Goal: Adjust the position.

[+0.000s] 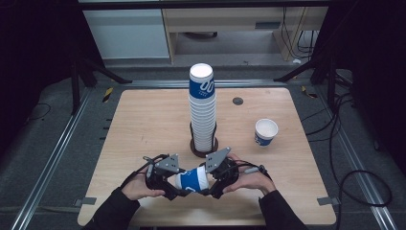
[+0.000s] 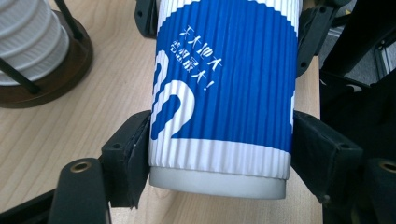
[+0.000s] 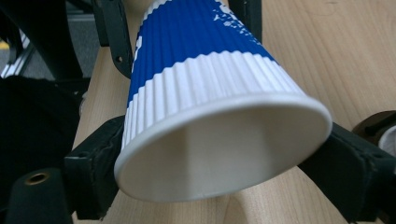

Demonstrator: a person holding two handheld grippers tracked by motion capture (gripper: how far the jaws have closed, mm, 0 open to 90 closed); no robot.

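Observation:
A blue-and-white ribbed paper cup point(image 1: 193, 178) lies on its side just above the table's front edge, held from both ends. My left gripper point(image 1: 178, 186) is shut on its base end; in the left gripper view the cup point(image 2: 224, 84) sits between the black pads point(image 2: 127, 156) with its white bottom toward the camera. My right gripper point(image 1: 208, 185) is shut on the rim end. The right gripper view looks into the open mouth of the cup point(image 3: 201, 51), with the pads point(image 3: 99, 170) pressing on both sides of the rim.
A tall stack of the same cups point(image 1: 202, 108) stands in a dark round holder point(image 1: 194, 147) just beyond the grippers. One single cup point(image 1: 265, 132) stands upright to the right. A small black disc point(image 1: 237, 101) lies further back on the wooden table point(image 1: 143, 120).

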